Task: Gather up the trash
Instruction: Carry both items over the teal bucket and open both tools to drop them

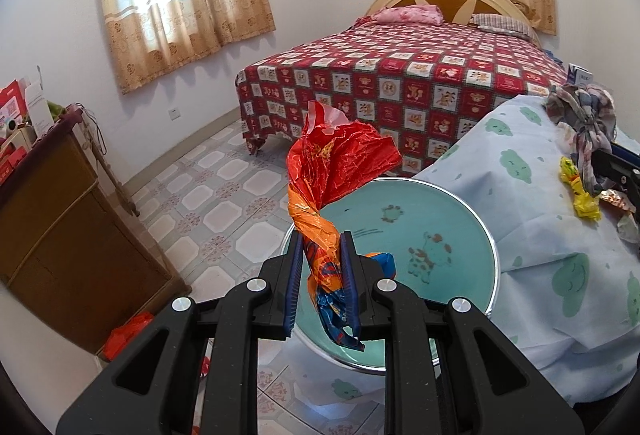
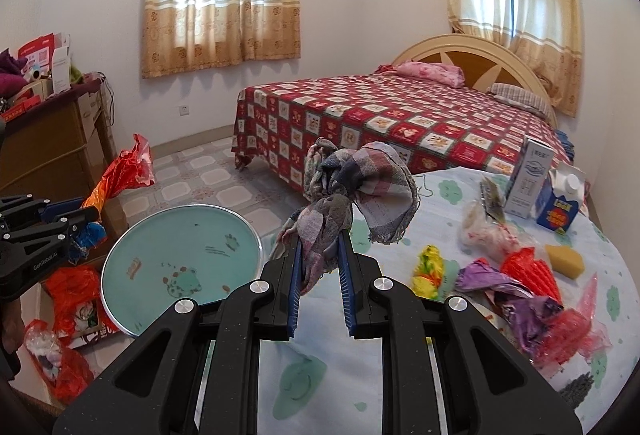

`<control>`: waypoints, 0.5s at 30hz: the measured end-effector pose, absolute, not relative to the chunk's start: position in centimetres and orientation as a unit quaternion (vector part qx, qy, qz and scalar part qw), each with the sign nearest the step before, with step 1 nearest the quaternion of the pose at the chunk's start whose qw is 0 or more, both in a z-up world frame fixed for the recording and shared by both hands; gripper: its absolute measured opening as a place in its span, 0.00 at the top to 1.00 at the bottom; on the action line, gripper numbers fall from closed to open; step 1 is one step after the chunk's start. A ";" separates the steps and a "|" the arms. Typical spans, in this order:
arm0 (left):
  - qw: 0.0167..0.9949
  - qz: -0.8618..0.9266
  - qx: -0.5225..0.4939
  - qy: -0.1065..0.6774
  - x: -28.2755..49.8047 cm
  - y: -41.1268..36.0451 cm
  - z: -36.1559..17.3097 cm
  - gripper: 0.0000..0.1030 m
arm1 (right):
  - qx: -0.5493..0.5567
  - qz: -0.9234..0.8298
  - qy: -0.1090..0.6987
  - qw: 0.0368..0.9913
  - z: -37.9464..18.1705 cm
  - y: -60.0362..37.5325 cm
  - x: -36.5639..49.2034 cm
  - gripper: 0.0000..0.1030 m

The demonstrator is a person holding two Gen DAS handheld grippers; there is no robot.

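Note:
My left gripper [image 1: 323,235] is shut on a crumpled red, orange and blue plastic wrapper [image 1: 340,163], held above a teal round tray [image 1: 456,235] beside the table. In the right wrist view the same left gripper [image 2: 94,213] with the wrapper [image 2: 124,171] hovers left of the tray [image 2: 132,267]. My right gripper [image 2: 319,241] is shut on a knotted plaid cloth [image 2: 360,187] above the table's left edge; that cloth [image 1: 580,115] also shows at the far right of the left wrist view. On the cloud-print tablecloth [image 2: 380,315] lie a yellow wrapper [image 2: 428,267], purple and red wrappers [image 2: 520,295].
Two cartons [image 2: 528,175] and a yellow sponge [image 2: 564,261] stand at the table's far right. A bed with a red checked cover [image 2: 380,123] lies behind. A wooden cabinet [image 2: 48,151] stands left, with red bags and a box [image 2: 76,299] on the tiled floor below.

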State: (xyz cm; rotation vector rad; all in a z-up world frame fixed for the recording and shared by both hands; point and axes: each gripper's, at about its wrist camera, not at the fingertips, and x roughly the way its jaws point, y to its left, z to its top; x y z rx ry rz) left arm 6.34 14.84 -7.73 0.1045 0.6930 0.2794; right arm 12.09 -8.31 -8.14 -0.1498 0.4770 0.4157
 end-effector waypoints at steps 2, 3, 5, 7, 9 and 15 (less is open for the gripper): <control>0.929 0.140 0.049 0.340 6.3 15.2 -7.8 0.81 | -0.075 0.207 0.234 0.947 -8.2 -7.9 12.2 0.82; 0.928 0.142 0.049 0.340 6.4 15.3 -7.9 0.81 | -0.076 0.209 0.234 0.946 -8.2 -7.7 12.3 0.82; 0.928 0.145 0.049 0.341 6.4 15.5 -7.9 0.81 | -0.077 0.211 0.234 0.946 -8.2 -7.3 12.3 0.82; 0.927 0.146 0.047 0.341 6.3 15.7 -7.9 0.81 | -0.079 0.214 0.236 0.945 -8.3 -6.7 12.5 0.82; 0.927 0.148 0.046 0.341 6.4 15.9 -7.9 0.81 | -0.080 0.217 0.237 0.944 -8.3 -6.3 12.6 0.82; 0.927 0.153 0.040 0.341 6.4 16.4 -7.9 0.81 | -0.086 0.228 0.238 0.940 -8.5 -4.7 12.7 0.82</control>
